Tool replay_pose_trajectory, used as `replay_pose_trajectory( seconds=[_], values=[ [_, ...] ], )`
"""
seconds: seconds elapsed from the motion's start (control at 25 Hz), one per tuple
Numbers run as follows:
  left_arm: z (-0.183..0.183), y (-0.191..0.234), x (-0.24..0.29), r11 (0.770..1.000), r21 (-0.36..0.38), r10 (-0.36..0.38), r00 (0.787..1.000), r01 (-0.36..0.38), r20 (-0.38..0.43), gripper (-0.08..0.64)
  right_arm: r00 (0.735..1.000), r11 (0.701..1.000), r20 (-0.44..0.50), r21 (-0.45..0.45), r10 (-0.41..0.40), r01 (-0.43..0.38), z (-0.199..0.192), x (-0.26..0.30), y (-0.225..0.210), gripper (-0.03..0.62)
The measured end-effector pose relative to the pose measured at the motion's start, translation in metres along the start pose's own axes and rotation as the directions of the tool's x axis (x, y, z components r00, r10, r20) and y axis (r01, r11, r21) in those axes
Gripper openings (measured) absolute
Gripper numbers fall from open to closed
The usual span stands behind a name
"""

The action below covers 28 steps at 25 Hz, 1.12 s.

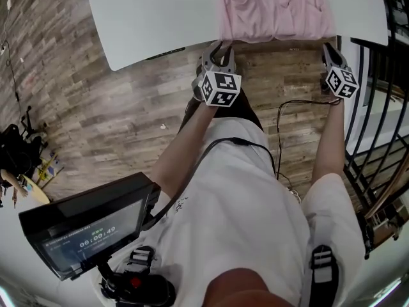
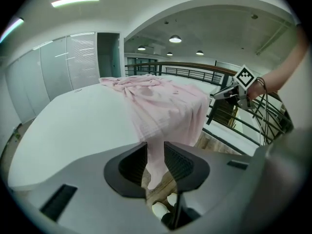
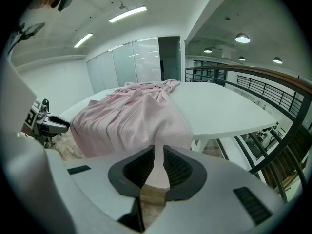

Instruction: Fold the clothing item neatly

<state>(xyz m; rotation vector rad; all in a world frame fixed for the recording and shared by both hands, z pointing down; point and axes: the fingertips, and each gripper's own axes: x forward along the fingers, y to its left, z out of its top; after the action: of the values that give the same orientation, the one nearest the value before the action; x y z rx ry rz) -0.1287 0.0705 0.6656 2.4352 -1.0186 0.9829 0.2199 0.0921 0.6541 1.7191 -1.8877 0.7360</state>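
- Between the jaws of the left gripper: a hanging corner of the pink garment. The jaws stand partly apart and the cloth sits loose in the gap, not clamped.
- Below that corner, through the gap, wood floor shows.
- Right gripper: jaws only a narrow slit apart, the garment's other near corner fills the slit, pads on the cloth both sides.
- Ahead of both grippers the garment lies spread on the white table. Its near edge drapes over the table edge, down toward the jaws.
- Far end of the garment is bunched and wrinkled, well ahead of the jaws. Nearer part is flatter.
- Both grippers sit just off the table's near edge, tilted downward, one at each near corner of the garment.
- From the left gripper view, the right one is off to the right, level with the draped edge. From the right gripper view, the left one is off to the left.
- Right of the right gripper: a dark railing.
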Motion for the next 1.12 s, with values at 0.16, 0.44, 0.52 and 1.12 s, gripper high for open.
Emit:
replay_pose_trajectory(
  seconds=[0.16,0.44,0.52,1.12],
  values=[
    [-0.016,0.006,0.004,0.999,-0.032,0.018,0.999,-0.019,-0.03,0.115,0.999,1.0,-0.029,-0.018,0.018,-0.018,-0.011,-0.002,-0.002,0.107],
    [-0.019,0.009,0.011,0.998,-0.047,0.031,0.999,-0.032,-0.025,0.127,0.997,0.999,-0.069,-0.04,0.017,-0.02,-0.024,0.012,-0.02,0.17],
    [-0.022,0.006,0.018,0.998,-0.048,0.027,0.999,-0.028,-0.021,0.133,0.997,0.999,-0.075,-0.051,0.012,-0.016,-0.031,0.02,-0.034,0.2],
    [-0.006,-0.001,0.006,0.999,-0.049,0.015,0.998,-0.012,0.055,0.133,0.989,0.986,-0.093,-0.107,0.117,-0.126,-0.037,0.054,-0.041,0.218]
  ],
)
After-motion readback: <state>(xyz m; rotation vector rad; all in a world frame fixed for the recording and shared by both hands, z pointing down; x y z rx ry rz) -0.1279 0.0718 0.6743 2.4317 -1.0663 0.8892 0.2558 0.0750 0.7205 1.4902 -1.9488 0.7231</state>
